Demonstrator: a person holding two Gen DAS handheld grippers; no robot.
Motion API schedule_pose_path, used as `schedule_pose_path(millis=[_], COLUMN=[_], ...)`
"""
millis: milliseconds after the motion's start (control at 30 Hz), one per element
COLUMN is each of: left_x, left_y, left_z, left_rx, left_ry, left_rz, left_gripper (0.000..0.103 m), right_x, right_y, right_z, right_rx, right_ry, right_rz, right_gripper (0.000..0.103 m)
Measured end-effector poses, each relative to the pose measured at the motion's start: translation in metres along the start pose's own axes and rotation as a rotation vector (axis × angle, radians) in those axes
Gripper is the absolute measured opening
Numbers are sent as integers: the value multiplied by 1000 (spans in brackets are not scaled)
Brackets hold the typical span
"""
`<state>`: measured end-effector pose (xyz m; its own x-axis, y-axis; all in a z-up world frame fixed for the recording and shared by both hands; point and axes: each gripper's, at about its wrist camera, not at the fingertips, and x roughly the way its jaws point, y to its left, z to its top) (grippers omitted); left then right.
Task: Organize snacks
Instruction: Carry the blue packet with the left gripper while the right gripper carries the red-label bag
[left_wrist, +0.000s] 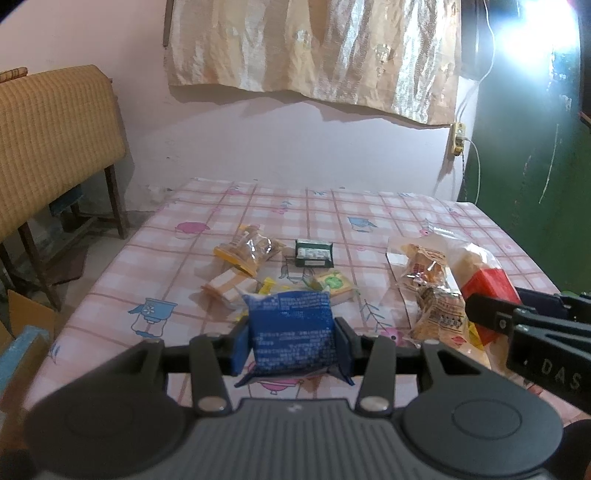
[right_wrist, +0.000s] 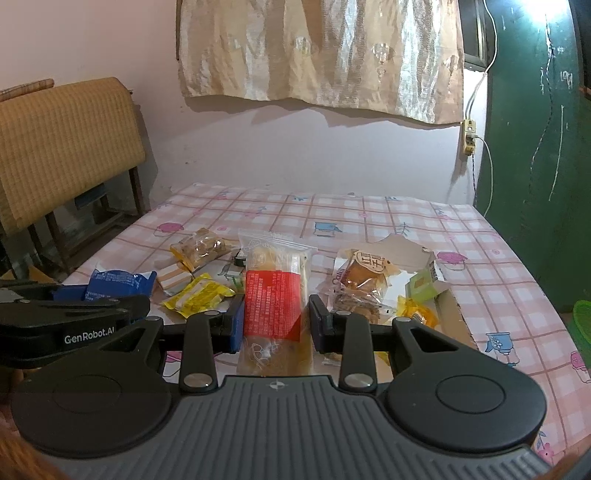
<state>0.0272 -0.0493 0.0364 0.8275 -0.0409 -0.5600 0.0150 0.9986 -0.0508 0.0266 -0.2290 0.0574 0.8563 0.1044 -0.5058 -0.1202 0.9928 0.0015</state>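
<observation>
My left gripper (left_wrist: 291, 341) is shut on a blue snack packet (left_wrist: 291, 328) and holds it above the near part of the checked table (left_wrist: 184, 258). The same packet shows in the right wrist view (right_wrist: 118, 283) at the left. My right gripper (right_wrist: 276, 323) is shut on a long clear packet with a red label (right_wrist: 275, 299), also seen at the right in the left wrist view (left_wrist: 487, 280). Loose snacks lie ahead: a yellow-edged clear cookie pack (left_wrist: 249, 251), a dark green packet (left_wrist: 314, 253), a yellow packet (right_wrist: 199, 295).
A flat cardboard sheet (right_wrist: 454, 306) on the right holds several wrapped pastries (right_wrist: 364, 280) and a small green box (right_wrist: 424, 284). A wicker chair (left_wrist: 55, 136) stands left of the table. A green door (right_wrist: 535, 166) is at the right, and a green basket (right_wrist: 583, 321) at the edge.
</observation>
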Motion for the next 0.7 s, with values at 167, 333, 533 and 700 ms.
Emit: schedule_pose_path(millis=[167, 333, 533, 700], left_x=[0, 1, 2, 3], left_y=[-5, -7, -14, -20], left_z=[-1, -1, -1, -2], left_rx=[7, 11, 18, 24], left_ry=[3, 9, 15, 19], left_rz=[-11, -19, -31, -44], left_gripper=[45, 45, 45, 45], right_x=[-1, -3, -6, -7], right_y=[0, -3, -6, -8], right_z=[0, -1, -2, -3], right_rx=[7, 14, 29, 39], right_ry=[-2, -3, -5, -4], right_rz=[-10, -20, -33, -46], right_gripper=[39, 39, 39, 39])
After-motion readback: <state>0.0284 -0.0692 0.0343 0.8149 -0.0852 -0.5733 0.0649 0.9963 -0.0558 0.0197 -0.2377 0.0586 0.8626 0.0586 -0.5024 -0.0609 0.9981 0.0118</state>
